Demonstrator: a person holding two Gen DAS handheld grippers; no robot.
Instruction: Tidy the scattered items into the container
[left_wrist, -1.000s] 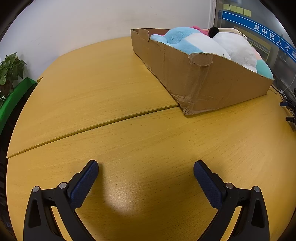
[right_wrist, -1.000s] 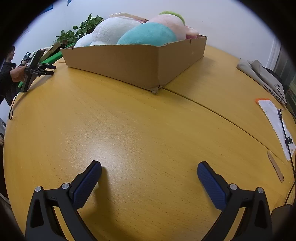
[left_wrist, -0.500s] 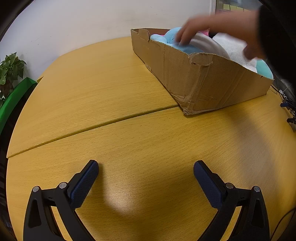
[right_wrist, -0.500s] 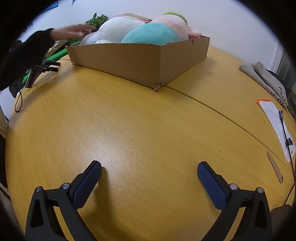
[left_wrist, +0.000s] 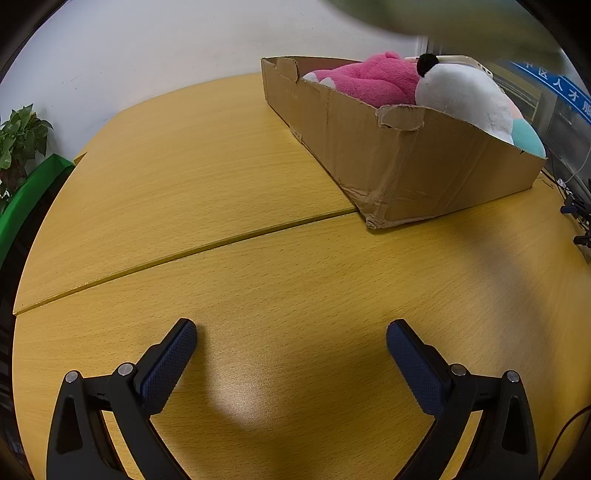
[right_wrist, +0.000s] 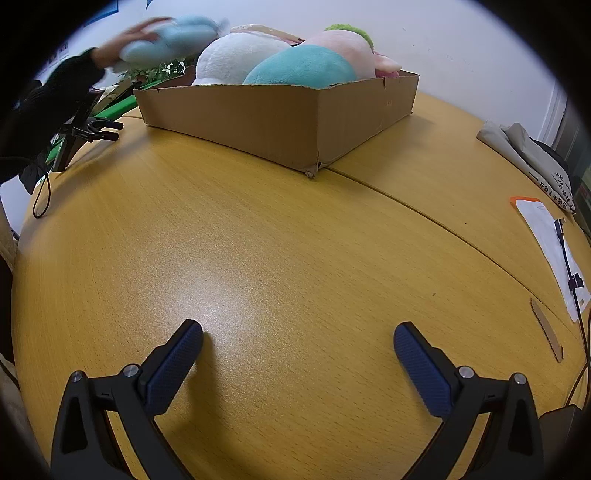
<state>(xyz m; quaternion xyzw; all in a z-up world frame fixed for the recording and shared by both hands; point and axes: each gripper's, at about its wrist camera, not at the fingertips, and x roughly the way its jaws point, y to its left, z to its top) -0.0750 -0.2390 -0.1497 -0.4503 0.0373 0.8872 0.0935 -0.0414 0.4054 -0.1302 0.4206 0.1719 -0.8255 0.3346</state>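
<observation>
Waiting low over tabletop (left_wrist: 229, 177), we hold left tool (left_wrist: 291, 341) and right tool (right_wrist: 298, 341) wide open, nothing in them. Cardboard box (right_wrist: 258, 110) sits far side, full of soft toys: pink toy (left_wrist: 373, 79), white toy (left_wrist: 465, 96), teal toy (right_wrist: 301, 66). A hand (right_wrist: 125, 40) lifts blue toy (right_wrist: 173, 37) above box. No loose toy on tabletop yet. Next, we think: wait till toy lands, then reach, pinch.
</observation>
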